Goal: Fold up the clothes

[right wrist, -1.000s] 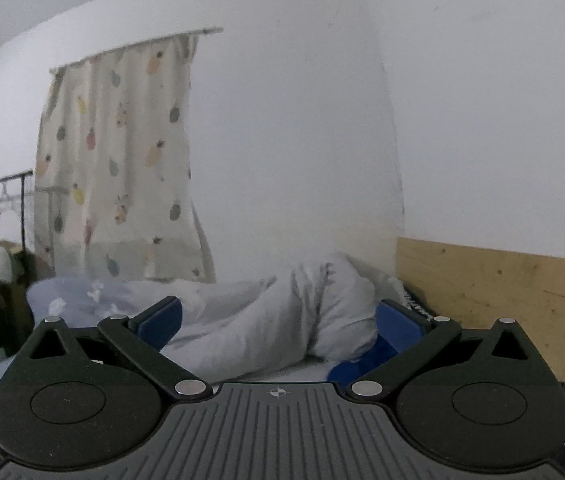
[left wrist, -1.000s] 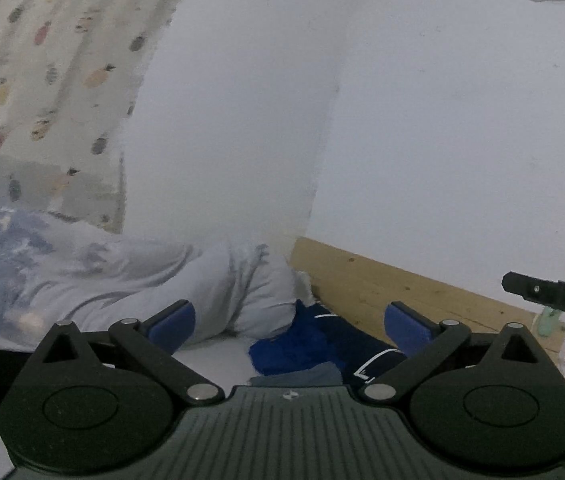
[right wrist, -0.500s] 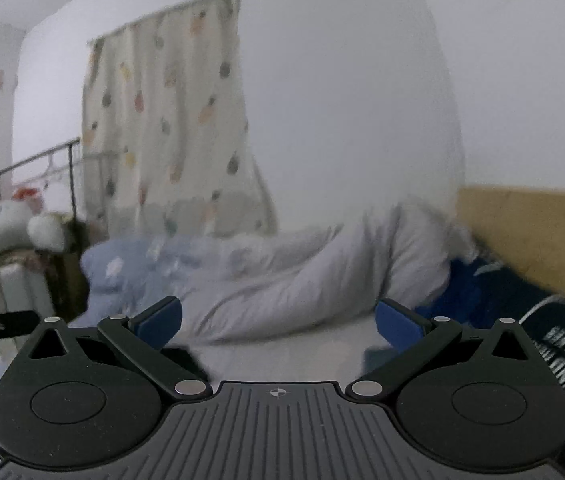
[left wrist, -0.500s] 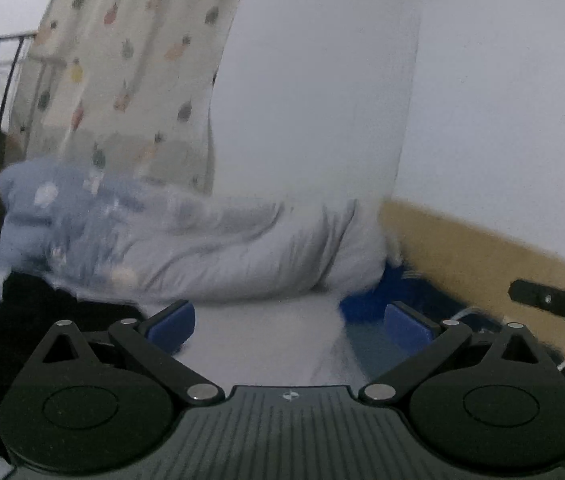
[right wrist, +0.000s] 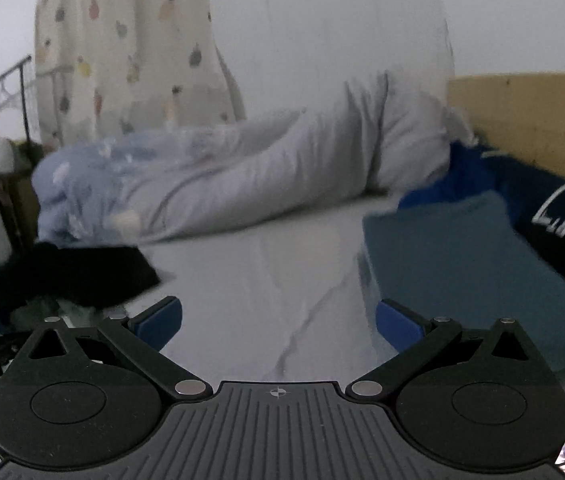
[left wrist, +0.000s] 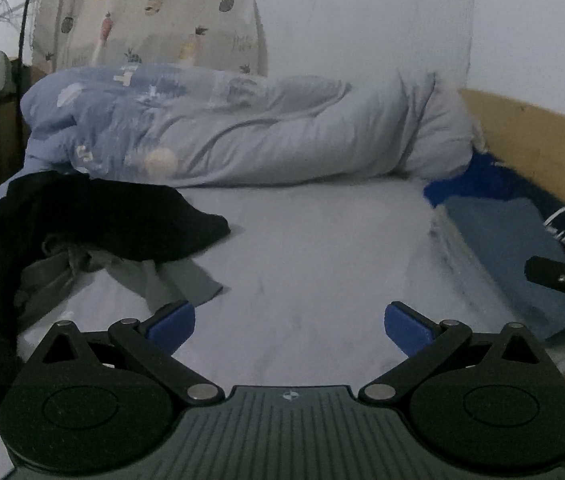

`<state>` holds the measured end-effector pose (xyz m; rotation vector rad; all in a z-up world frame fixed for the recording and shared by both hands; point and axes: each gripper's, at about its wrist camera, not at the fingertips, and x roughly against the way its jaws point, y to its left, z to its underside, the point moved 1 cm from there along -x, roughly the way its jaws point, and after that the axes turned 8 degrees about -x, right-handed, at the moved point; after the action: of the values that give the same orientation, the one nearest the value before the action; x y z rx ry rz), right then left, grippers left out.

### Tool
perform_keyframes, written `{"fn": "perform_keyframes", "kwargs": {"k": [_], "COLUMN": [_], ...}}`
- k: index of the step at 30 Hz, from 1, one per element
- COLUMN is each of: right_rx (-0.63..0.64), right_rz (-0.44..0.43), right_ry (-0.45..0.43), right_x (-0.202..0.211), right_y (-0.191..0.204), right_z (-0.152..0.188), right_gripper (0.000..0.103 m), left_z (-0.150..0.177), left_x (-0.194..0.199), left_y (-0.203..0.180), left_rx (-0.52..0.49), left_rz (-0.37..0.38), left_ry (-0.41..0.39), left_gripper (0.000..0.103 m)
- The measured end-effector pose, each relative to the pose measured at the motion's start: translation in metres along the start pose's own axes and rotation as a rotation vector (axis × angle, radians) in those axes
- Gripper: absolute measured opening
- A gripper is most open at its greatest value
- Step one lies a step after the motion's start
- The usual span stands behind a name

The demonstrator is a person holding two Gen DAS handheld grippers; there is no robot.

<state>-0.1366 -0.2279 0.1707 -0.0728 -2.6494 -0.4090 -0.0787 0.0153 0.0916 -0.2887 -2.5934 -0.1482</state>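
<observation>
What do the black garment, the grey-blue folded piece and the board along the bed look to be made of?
Black garment: soft matte fabric, limp and crumpled. Grey-blue folded piece: cloth, probably knit, flat and dull. Board: pale wood, apparently unpainted, with dark specks like knots.

The right gripper (right wrist: 278, 320) hangs over a pale bed sheet (right wrist: 266, 280), its blue-padded fingers (right wrist: 158, 318) spread wide with only bare sheet between them. To the right lies a folded teal-blue garment (right wrist: 462, 264) — flat, its near corner just beside the right finger pad. Beyond it, against a wooden headboard (right wrist: 530, 116), sits a dark navy garment with white lettering (right wrist: 558, 224) and a bright blue cloth (right wrist: 446, 184). A rumpled grey-blue duvet (right wrist: 242, 176) runs across the far side of the bed. At left, a heap of black clothing (right wrist: 78, 272) rests on the sheet — blurred. A fruit-patterned curtain (right wrist: 122, 52) hangs behind.
</observation>
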Motion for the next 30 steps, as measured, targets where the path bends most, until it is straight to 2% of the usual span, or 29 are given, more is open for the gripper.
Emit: {"fn": "perform_keyframes", "kwargs": {"k": [6, 10, 14, 19, 23, 30], "right_rx": [0.016, 0.041, 0.020, 0.097, 0.064, 0.069], "right_rz": [0.004, 0.018, 0.018, 0.035, 0.047, 0.029], "right_ry": [0.061, 0.069, 0.154, 0.138, 0.152, 0.184], "right_x": [-0.058, -0.083, -0.105, -0.116, -0.124, -0.141], "right_y": [-0.006, -0.013, -0.020, -0.016, -0.014, 0.004], "right_z": [0.032, 0.054, 0.074, 0.076, 0.077, 0.088], "right_gripper": [0.103, 0.103, 0.103, 0.103, 0.103, 0.103], "left_z": [0.022, 0.043, 0.055, 0.058, 0.066, 0.071], "left_x": [-0.035, -0.056, -0.069, -0.080, -0.087, -0.095], "left_y": [0.000, 0.003, 0.006, 0.012, 0.012, 0.013], "left_rx": [0.037, 0.071, 0.065, 0.081, 0.116, 0.105], "left_rz": [-0.034, -0.047, -0.073, -0.084, -0.091, -0.069], "left_ry": [0.033, 0.072, 0.107, 0.110, 0.133, 0.113], "left_gripper": [0.103, 0.103, 0.103, 0.103, 0.103, 0.103]}}
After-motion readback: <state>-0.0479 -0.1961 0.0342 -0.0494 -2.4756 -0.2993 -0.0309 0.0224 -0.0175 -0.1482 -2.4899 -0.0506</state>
